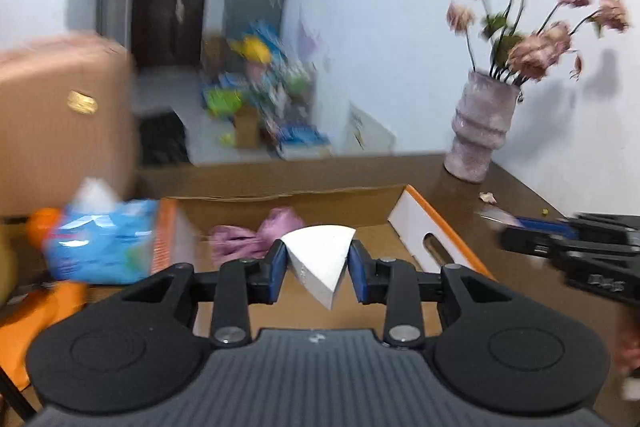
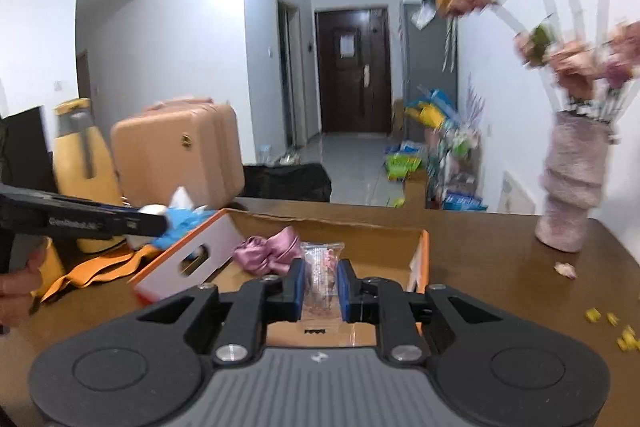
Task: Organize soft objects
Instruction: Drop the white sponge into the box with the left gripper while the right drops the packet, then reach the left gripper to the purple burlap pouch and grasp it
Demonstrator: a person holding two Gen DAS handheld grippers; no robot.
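Gripping a white wedge, the left gripper neared the box. The right gripper clamped a packet. Only a pink cloth lay inside.

white wedge, mauve cloth, brown box w/ orange trim, clear pink-print packet, pink vase

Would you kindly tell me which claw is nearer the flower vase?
Right. The right claw, shut on a clear packet, is nearer the vase; the left claw is farther away.
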